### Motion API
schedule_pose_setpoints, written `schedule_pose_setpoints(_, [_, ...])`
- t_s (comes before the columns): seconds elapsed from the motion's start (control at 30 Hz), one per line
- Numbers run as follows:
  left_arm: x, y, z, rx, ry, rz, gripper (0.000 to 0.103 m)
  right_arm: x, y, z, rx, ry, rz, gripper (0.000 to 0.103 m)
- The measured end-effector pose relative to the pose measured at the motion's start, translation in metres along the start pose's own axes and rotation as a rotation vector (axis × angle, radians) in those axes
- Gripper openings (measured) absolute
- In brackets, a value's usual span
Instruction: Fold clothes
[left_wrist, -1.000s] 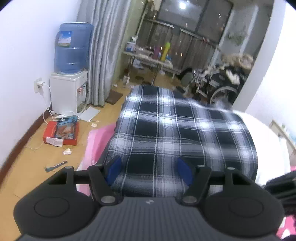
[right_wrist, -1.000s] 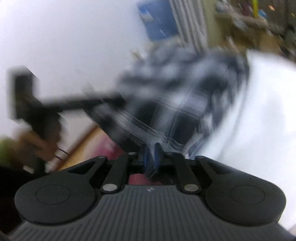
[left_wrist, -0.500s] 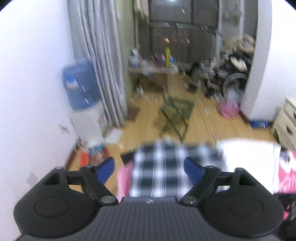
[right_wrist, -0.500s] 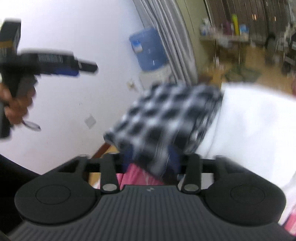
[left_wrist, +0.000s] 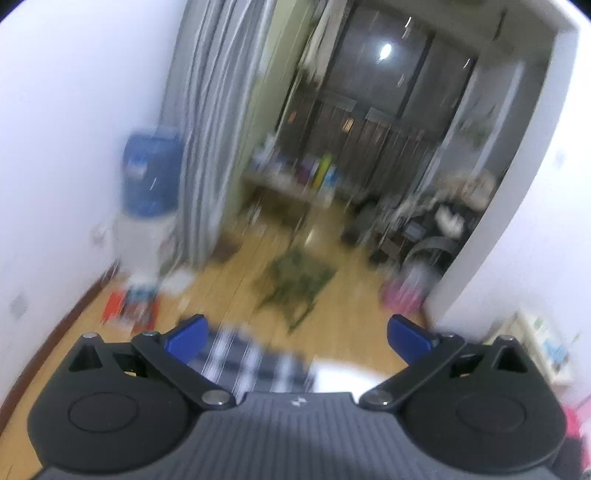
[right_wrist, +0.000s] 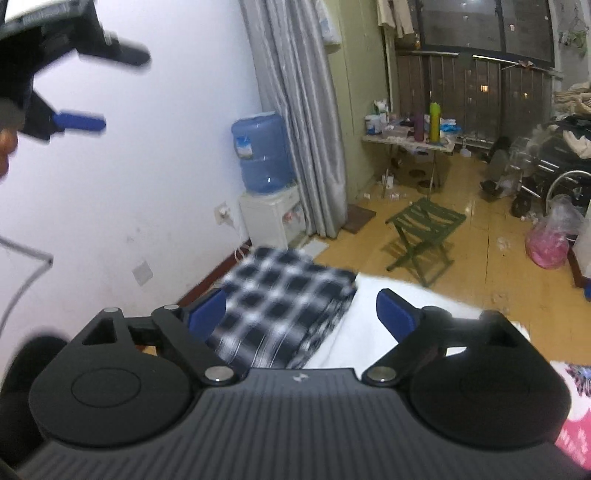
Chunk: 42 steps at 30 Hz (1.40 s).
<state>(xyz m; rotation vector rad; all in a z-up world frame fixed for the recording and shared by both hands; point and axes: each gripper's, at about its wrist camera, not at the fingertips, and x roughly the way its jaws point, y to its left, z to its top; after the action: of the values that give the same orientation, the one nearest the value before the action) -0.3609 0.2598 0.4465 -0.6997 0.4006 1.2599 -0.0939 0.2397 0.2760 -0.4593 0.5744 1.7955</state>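
shirt (right_wrist: 280, 310) on bed (right_wrist: 388, 317), stool (right_wrist: 424, 229) behind

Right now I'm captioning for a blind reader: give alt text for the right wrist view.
The open right gripper hangs above a folded plaid garment lying on a white surface. The left gripper, also open, is raised at upper left.

Matt black plastic with fine ribbing is seen on the right gripper (right_wrist: 301, 314); its pads (right_wrist: 393, 314) are smooth blue, and its pivots are capped in bright metal. Between its fingers a soft woven checked cloth (right_wrist: 284, 314) is laid beside a smooth white sheet (right_wrist: 373, 295). Beyond them a glossy yellow wood floor (right_wrist: 480, 266) is shown, with a clear blue plastic bottle (right_wrist: 260, 155) and limp grey curtain (right_wrist: 299, 110) to the left. The same matt plastic is shown on the left gripper (left_wrist: 297, 338).
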Motion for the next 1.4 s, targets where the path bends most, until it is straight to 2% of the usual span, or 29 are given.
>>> schedule_pose_setpoints(0.13, [0.023, 0.017, -0.043, 0.006, 0.086, 0.095, 0.103, 0.001, 0.024, -0.026, 0.055, 0.046, -0.061, 0.1])
schedule_pose_setpoints(0.2, [0.035, 0.025, -0.065, 0.01, 0.129, 0.143, 0.103, 0.006, 0.034, -0.04, 0.087, 0.072, -0.082, 0.101])
schedule_pose_setpoints(0.3, [0.041, 0.036, -0.087, 0.077, 0.161, 0.135, 0.103, 0.021, 0.05, -0.049, 0.119, 0.13, -0.16, 0.101])
schedule_pose_setpoints(0.37, [0.042, 0.045, -0.098, 0.084, 0.163, 0.143, 0.103, 0.023, 0.062, -0.055, 0.135, 0.164, -0.191, 0.101])
schedule_pose_setpoints(0.5, [0.049, 0.065, -0.111, 0.058, 0.141, 0.235, 0.103, 0.032, 0.08, -0.064, 0.163, 0.229, -0.216, 0.101])
schedule_pose_setpoints(0.57, [0.056, 0.072, -0.113, 0.062, 0.145, 0.256, 0.103, 0.038, 0.085, -0.066, 0.167, 0.243, -0.225, 0.101])
schedule_pose_setpoints(0.77, [0.075, 0.077, -0.122, 0.109, 0.212, 0.28, 0.103, 0.059, 0.103, -0.067, 0.116, 0.309, -0.319, 0.101])
schedule_pose_setpoints(0.87, [0.081, 0.078, -0.126, 0.097, 0.225, 0.29, 0.103, 0.067, 0.107, -0.068, 0.093, 0.331, -0.319, 0.101])
schedule_pose_setpoints(0.93, [0.082, 0.078, -0.124, 0.096, 0.184, 0.287, 0.103, 0.071, 0.107, -0.067, 0.078, 0.336, -0.315, 0.101])
schedule_pose_setpoints(1.03, [0.075, 0.075, -0.122, 0.12, 0.065, 0.291, 0.103, 0.073, 0.105, -0.064, 0.075, 0.329, -0.319, 0.101])
schedule_pose_setpoints(1.1, [0.071, 0.074, -0.12, 0.115, 0.018, 0.281, 0.103, 0.074, 0.102, -0.061, 0.083, 0.324, -0.321, 0.101])
schedule_pose_setpoints(1.17, [0.073, 0.076, -0.115, 0.08, 0.041, 0.253, 0.103, 0.076, 0.1, -0.058, 0.1, 0.32, -0.325, 0.101])
schedule_pose_setpoints(1.3, [0.086, 0.09, -0.112, -0.015, 0.14, 0.173, 0.103, 0.079, 0.099, -0.055, 0.123, 0.319, -0.339, 0.101])
schedule_pose_setpoints(1.4, [0.098, 0.098, -0.114, -0.03, 0.168, 0.221, 0.103, 0.081, 0.1, -0.055, 0.128, 0.322, -0.36, 0.101])
